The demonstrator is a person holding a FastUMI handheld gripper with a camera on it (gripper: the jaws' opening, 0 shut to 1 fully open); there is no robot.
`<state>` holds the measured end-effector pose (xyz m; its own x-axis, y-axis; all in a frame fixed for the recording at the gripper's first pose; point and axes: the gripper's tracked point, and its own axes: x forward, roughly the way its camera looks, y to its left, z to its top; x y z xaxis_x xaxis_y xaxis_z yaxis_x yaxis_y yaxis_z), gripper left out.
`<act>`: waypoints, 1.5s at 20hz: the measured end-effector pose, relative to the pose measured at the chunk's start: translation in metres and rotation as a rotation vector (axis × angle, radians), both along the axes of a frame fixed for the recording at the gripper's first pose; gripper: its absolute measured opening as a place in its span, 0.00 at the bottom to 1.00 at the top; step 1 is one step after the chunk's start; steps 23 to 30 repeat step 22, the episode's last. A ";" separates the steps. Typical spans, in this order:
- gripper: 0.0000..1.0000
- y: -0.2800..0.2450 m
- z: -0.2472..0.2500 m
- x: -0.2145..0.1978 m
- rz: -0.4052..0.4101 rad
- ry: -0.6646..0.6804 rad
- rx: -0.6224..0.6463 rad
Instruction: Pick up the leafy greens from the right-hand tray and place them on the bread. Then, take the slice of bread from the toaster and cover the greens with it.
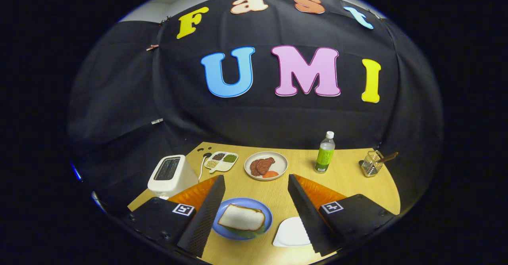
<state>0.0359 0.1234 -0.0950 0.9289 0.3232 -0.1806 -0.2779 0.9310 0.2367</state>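
On the wooden table a blue plate lies between my fingers, closer to the left one. A slice of bread lies on it, and the edge of the leafy greens shows from under the slice. My gripper hangs open above the plate with nothing between its fingers. A white toaster stands at the table's left edge, beyond the left finger. A white tray lies beside the right finger, partly hidden by it.
Beyond the fingers stand a round plate with brown and orange food, a small divided dish of seeds, a green bottle and a wire holder with a utensil at the far right. A cable runs behind the toaster.
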 end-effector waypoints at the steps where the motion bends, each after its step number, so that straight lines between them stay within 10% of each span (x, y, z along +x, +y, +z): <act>1: 0.99 -0.003 0.008 -0.005 0.000 -0.027 -0.022; 30: 0.97 -0.002 0.048 -0.033 -0.007 -0.126 -0.058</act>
